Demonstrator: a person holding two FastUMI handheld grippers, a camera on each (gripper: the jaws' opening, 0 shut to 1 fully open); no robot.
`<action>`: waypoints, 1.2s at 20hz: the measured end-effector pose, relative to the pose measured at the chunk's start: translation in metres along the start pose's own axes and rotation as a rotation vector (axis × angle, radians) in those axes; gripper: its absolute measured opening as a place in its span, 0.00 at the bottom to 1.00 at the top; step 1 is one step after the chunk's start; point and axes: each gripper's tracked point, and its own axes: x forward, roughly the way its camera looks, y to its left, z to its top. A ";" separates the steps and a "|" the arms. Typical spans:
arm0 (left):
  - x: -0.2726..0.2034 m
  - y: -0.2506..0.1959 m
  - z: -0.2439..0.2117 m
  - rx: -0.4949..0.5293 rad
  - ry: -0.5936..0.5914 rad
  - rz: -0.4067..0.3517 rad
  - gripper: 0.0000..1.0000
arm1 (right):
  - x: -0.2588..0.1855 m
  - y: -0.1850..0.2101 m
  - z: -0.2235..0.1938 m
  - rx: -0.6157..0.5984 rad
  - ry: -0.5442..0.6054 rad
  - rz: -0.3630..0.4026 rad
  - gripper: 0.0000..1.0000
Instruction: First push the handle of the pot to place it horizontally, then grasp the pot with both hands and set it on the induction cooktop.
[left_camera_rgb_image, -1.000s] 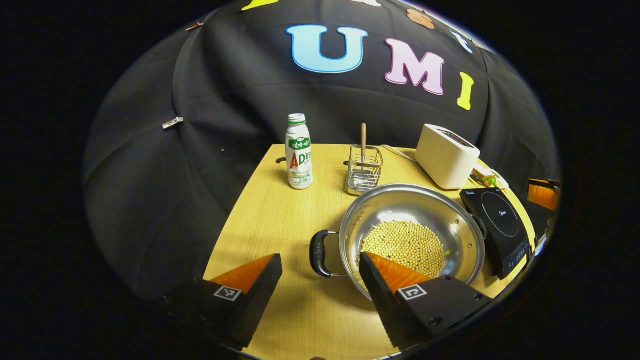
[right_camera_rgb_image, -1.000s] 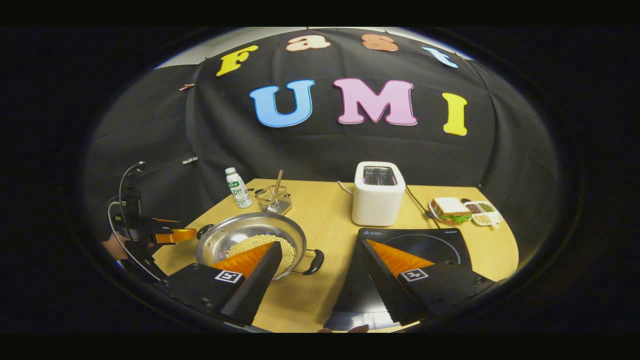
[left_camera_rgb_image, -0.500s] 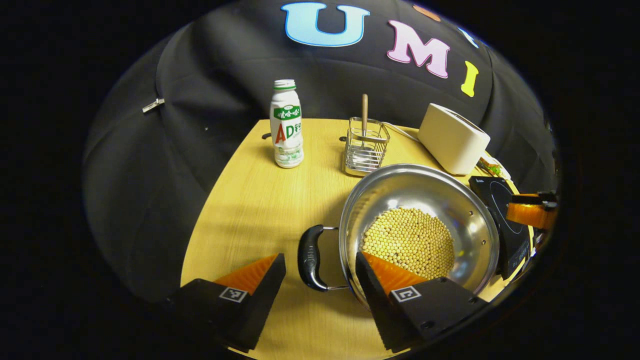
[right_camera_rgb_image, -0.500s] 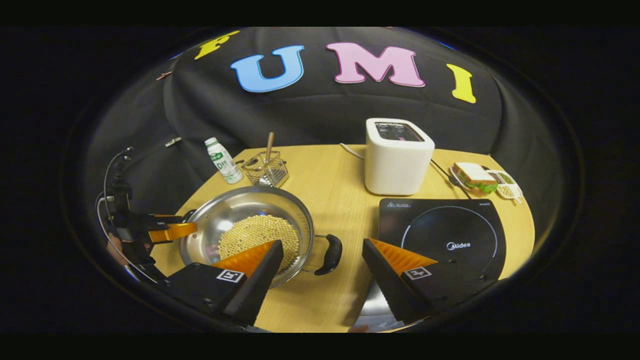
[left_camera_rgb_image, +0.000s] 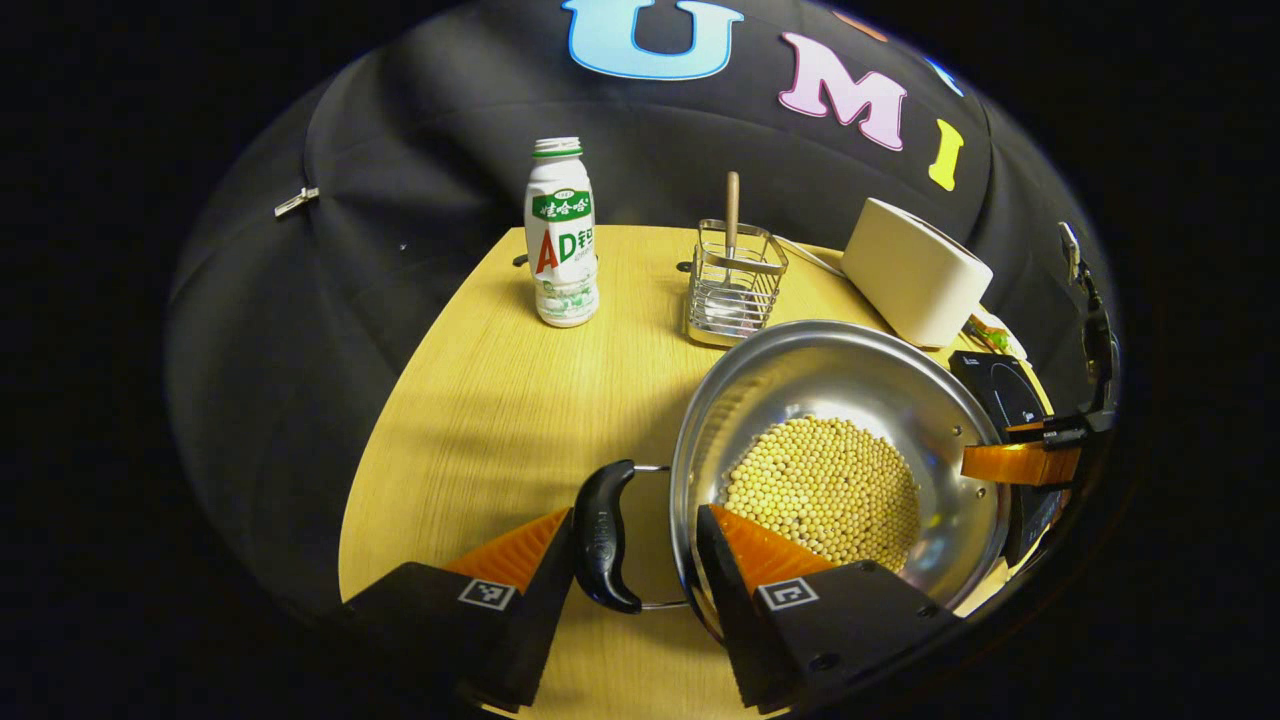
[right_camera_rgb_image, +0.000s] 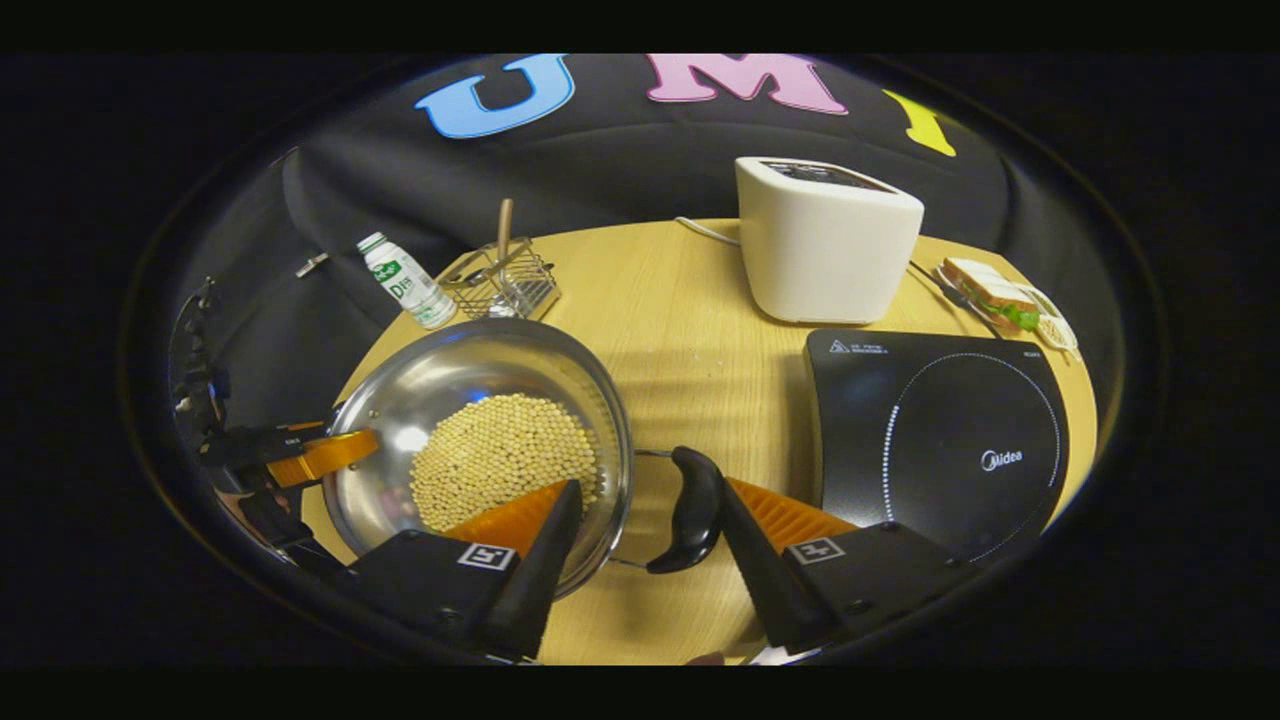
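Black cloth backs a yellow wooden table (left_camera_rgb_image: 480, 400) carrying a steel pot (left_camera_rgb_image: 850, 370) of pale beans, still on the wood at nine o'clock of the induction cooktop (right_camera_rgb_image: 940, 440); beyond it stand a milk bottle (left_camera_rgb_image: 561, 235) at eleven o'clock, a wire rack (left_camera_rgb_image: 735, 290) at twelve and a white toaster (right_camera_rgb_image: 825, 240) behind the cooktop. Left gripper (left_camera_rgb_image: 630, 575) gapes wide around one black handle (left_camera_rgb_image: 603, 535), outer finger touching it, inner finger over the rim; right gripper (right_camera_rgb_image: 640, 540) likewise straddles the opposite handle (right_camera_rgb_image: 690, 510), neither clamped.

Light: I see a bright worktop (left_camera_rgb_image: 480, 400) against a dim booth.
Glare: highlights inside the pot (right_camera_rgb_image: 440, 390).
Edges: strong fisheye bending.
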 end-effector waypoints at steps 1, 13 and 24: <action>0.001 0.000 0.001 0.000 -0.003 0.000 0.73 | 0.002 0.000 0.000 0.007 0.003 -0.002 0.77; 0.005 -0.002 0.001 -0.014 -0.019 -0.012 0.60 | 0.015 -0.008 -0.001 0.007 -0.024 -0.043 0.57; -0.022 -0.018 0.005 -0.027 -0.031 -0.003 0.55 | -0.017 -0.014 0.008 -0.015 -0.039 -0.039 0.50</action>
